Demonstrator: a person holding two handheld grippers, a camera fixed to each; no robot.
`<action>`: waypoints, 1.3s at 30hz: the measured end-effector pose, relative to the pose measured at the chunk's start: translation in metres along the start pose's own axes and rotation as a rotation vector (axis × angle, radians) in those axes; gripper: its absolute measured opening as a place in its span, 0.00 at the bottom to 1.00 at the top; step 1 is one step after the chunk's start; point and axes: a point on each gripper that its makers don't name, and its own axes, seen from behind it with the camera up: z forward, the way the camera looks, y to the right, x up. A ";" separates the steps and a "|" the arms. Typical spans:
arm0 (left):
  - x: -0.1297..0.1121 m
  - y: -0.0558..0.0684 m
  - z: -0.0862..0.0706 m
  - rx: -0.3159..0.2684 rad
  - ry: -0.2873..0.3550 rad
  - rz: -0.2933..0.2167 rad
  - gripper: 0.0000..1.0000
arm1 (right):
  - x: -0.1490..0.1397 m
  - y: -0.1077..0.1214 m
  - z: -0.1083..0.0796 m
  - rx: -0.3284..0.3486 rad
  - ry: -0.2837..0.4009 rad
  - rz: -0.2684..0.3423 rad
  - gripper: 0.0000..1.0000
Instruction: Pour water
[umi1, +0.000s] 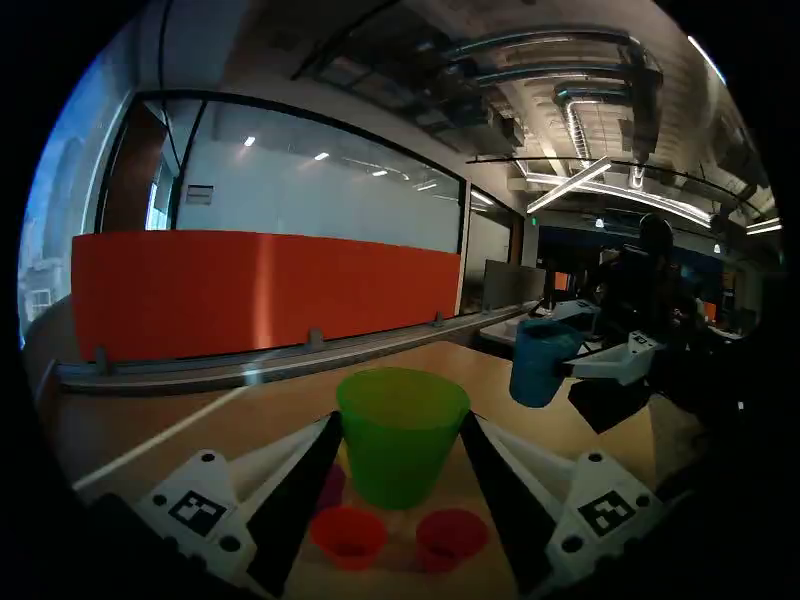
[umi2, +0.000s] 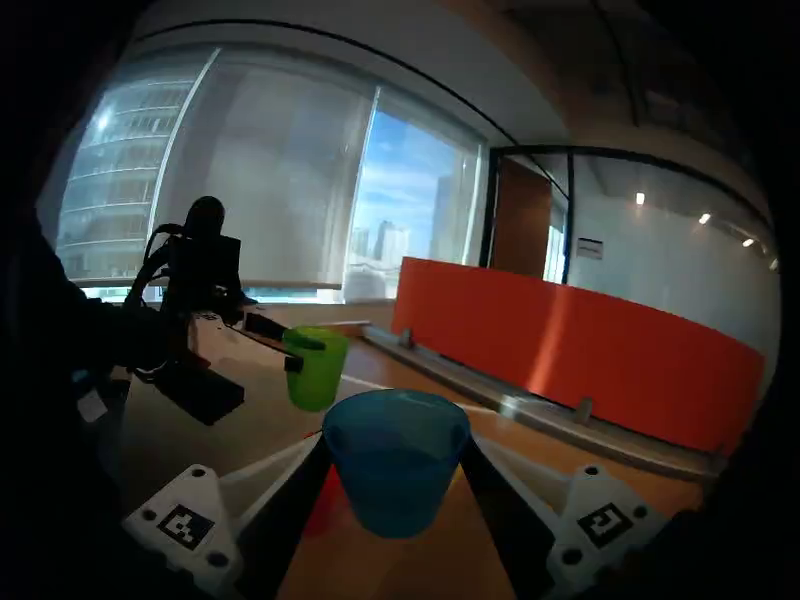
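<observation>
1. The green cup (umi1: 403, 440) stands upright between the two white fingers of the left gripper (umi1: 402, 425), which pinch it on both sides just below the rim; it is lifted off the desk (umi1: 250, 410), above the near edge
2. The blue cup (umi2: 397, 480) is upright too, clamped in the same way by the right gripper (umi2: 397, 445), one finger pressing on each side; it is also held in the air over the desk
3. In the left gripper view the blue cup hangs to the right of the green one and farther off, towards the desk's right edge; the two cups are apart, not touching
4. In the right gripper view the green cup shows farther off on the left, on the fingers of the other gripper, with a dark-sleeved arm (umi2: 90, 335) behind it
5. Whether either cup holds water I cannot tell
6. Two small red cups (umi1: 348, 537) stand side by side on the desk by its near edge, open ends up, below the green cup in the picture; a purple shape (umi1: 330, 488) just beside the left one is partly hidden by a finger
7. An orange partition (umi1: 260, 290) runs along the desk's far edge on a metal rail (umi1: 300, 352), with a glass wall (umi1: 320, 190) behind it
8. Large windows (umi2: 410, 220) with tall buildings beyond lie past the desk's left side
</observation>
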 end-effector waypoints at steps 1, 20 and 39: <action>-0.001 0.000 -0.001 -0.001 -0.001 -0.002 0.86 | 0.002 0.000 0.002 0.003 0.002 -0.009 0.90; -0.021 0.014 -0.024 -0.035 -0.017 -0.008 0.86 | 0.047 0.003 0.045 0.058 0.047 -0.177 0.90; -0.029 0.029 -0.029 -0.094 -0.025 -0.010 0.86 | 0.083 -0.006 0.067 0.080 0.079 -0.354 0.90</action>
